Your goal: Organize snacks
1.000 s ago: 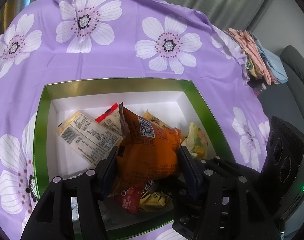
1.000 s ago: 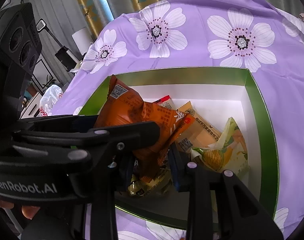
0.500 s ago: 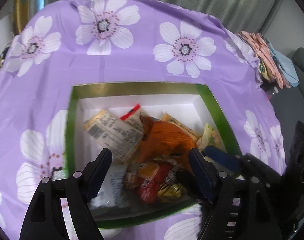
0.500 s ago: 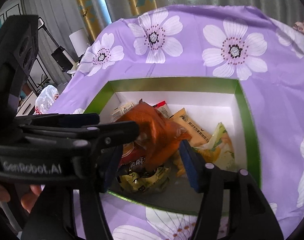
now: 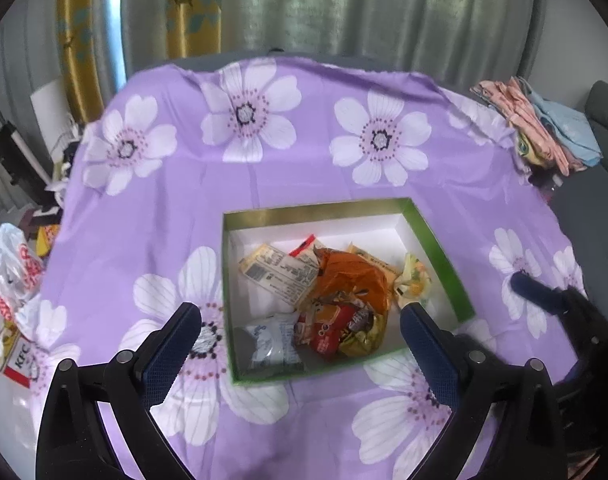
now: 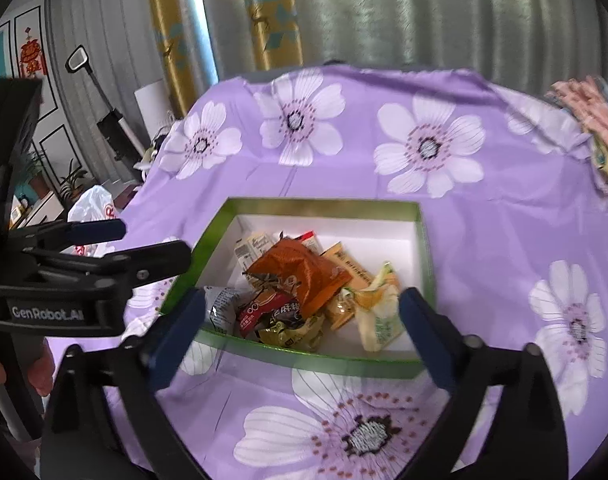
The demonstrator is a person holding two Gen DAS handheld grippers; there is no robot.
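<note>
Nearest the lenses, hanging above the near wall of the box: opening the left gripper and the right gripper wide, side by side, with nothing pinched between the ribbed blue pads of either. Probably spreading this far to avoid snagging a wrapper.

Just beyond, resting inside the box rather than on the cloth: keeping the snacks heaped toward the near wall and overlapping.
- Crowning the heap with 1 puffy orange packet, crinkled and air-filled.
- Tucking 1 glossy red packet and 1 crumpled silver-white pouch below it, against the near wall.
- Leaning 1 flat beige packet with printed text at the left.
- Setting 1 yellow-green wrapper apart at the right, twisted and slack.

Seemingly gathering everything in 1 shallow square box, stiff card with a green rim and white floor, leaving the far half bare.

Farther out, draping a smooth purple cloth printed with large white flowers over the table. At its far right edge, stacking folded fabrics; off the left edge, slumping a thin plastic bag. Farthest back, hanging pleated grey and gold curtains.
</note>
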